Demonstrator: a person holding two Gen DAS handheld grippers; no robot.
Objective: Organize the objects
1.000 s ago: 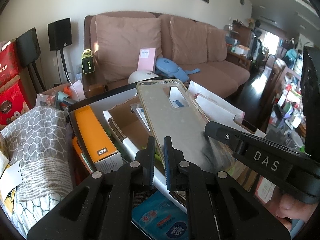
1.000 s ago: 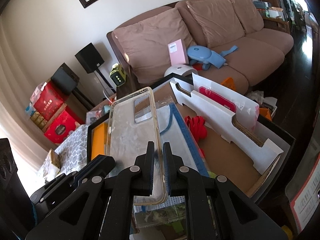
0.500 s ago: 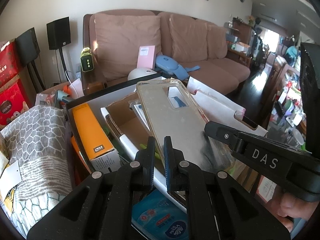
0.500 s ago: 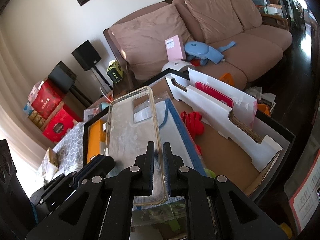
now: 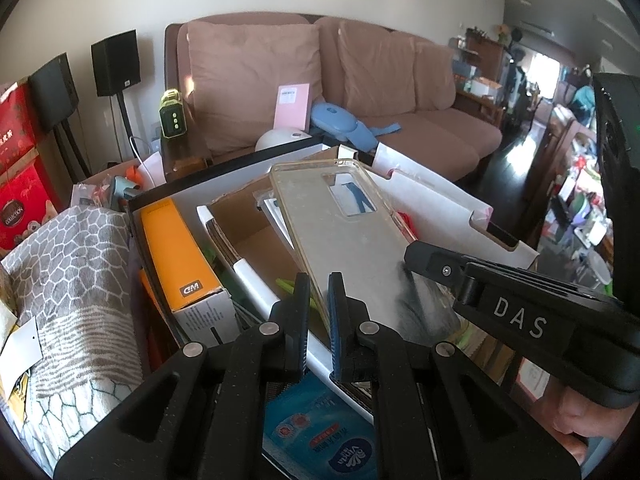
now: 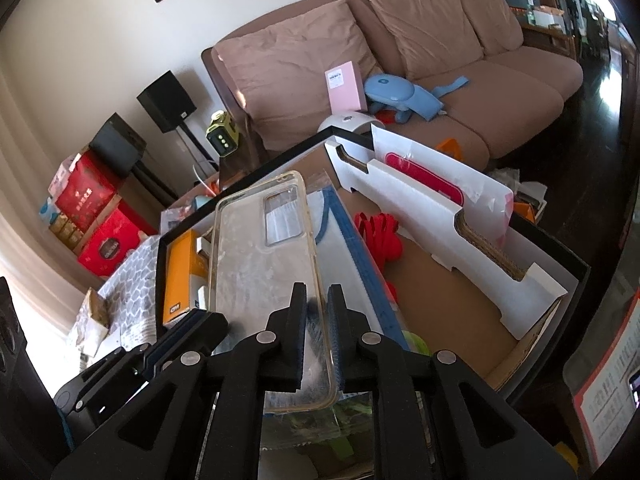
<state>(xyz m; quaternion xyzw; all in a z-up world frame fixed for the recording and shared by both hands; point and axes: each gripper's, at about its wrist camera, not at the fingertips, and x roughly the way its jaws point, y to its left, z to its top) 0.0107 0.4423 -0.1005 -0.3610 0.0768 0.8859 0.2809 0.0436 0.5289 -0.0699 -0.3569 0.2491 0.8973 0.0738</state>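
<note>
Both grippers hold one clear phone case (image 5: 344,236) up over the big box (image 6: 552,280) of odds and ends. To do this well, one side should hold tight while the other lets go slowly, so the case does not drop or twist. The left gripper (image 5: 318,300) is clamped on the case's left edge. The right gripper (image 6: 318,312) has the case's right edge between its jaws, and they are opening a little.
</note>
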